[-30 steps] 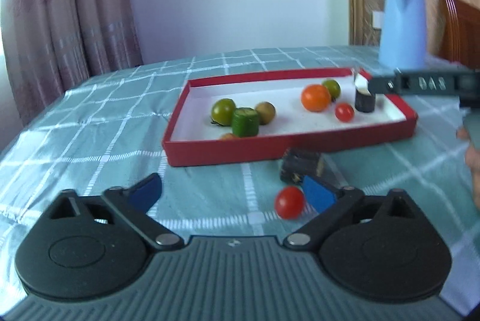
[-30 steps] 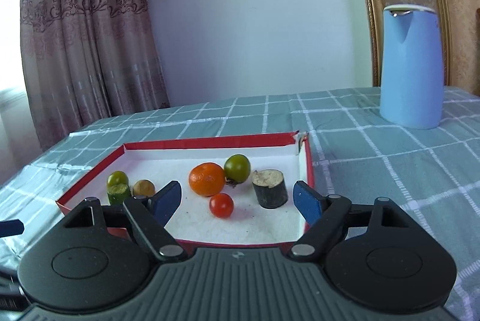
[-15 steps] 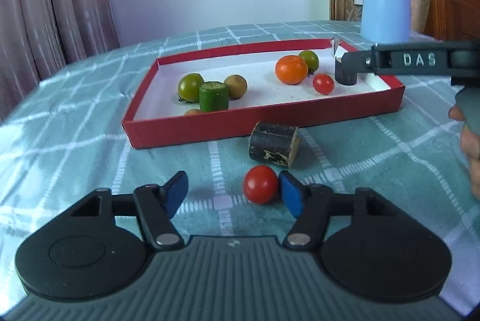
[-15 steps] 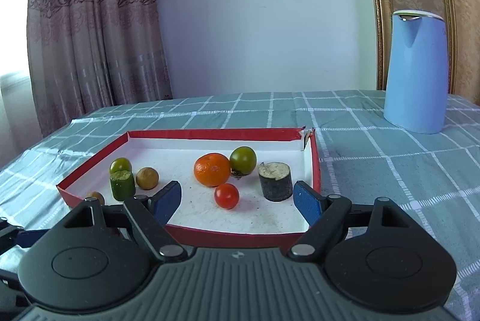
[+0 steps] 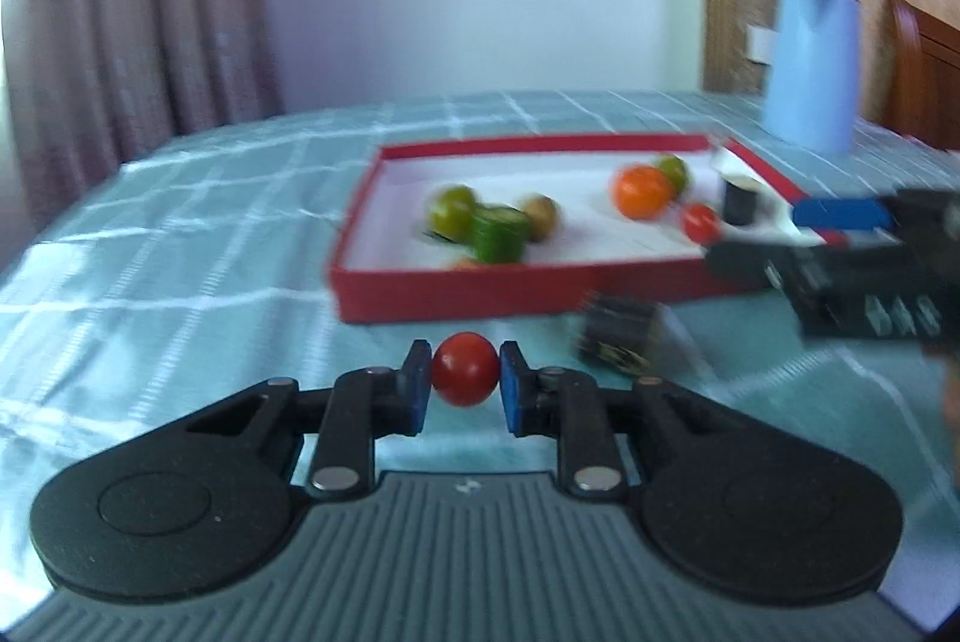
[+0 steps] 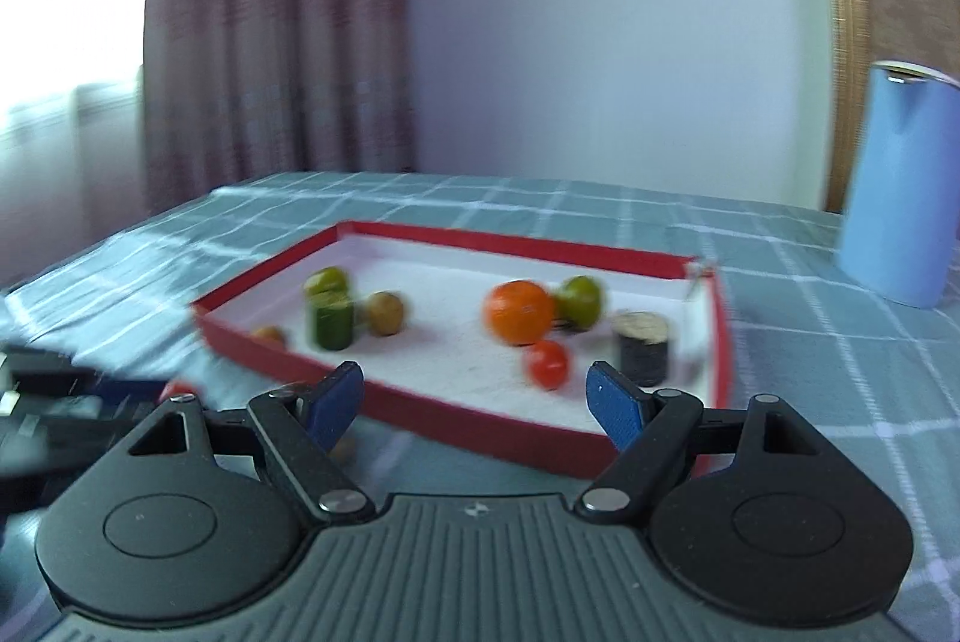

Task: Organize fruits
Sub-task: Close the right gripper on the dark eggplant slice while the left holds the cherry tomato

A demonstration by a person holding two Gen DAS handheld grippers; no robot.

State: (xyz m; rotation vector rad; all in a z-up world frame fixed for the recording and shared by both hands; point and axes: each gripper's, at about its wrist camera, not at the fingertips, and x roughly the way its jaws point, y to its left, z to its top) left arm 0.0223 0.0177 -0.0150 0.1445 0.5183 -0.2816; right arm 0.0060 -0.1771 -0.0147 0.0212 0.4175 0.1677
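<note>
Left gripper (image 5: pixel 466 379): its blue pads press on both sides of a red cherry tomato (image 5: pixel 465 368), pinching it just above the checked tablecloth (image 5: pixel 180 246); the jaws have just been closing onto it.
Held tomato: sits between the fingertips, short of the red tray (image 5: pixel 510 291), which lies ahead and slightly to the right.
Dark cylinder (image 5: pixel 621 336): lies on its side on the cloth, just right of the left gripper's tips, in front of the tray wall.
Right gripper (image 6: pixel 477 402): jaws spread wide with nothing between them, poised over the tray's near wall.
Tray contents ahead of the right gripper: an orange (image 6: pixel 519 313), a green fruit (image 6: pixel 581 300), a second red tomato (image 6: pixel 546 365), an upright dark stub (image 6: pixel 643 348), a green cylinder (image 6: pixel 330 321) and a brown fruit (image 6: pixel 385 313).
Blue jug (image 6: pixel 900 186): stands far right, beyond the tray.
</note>
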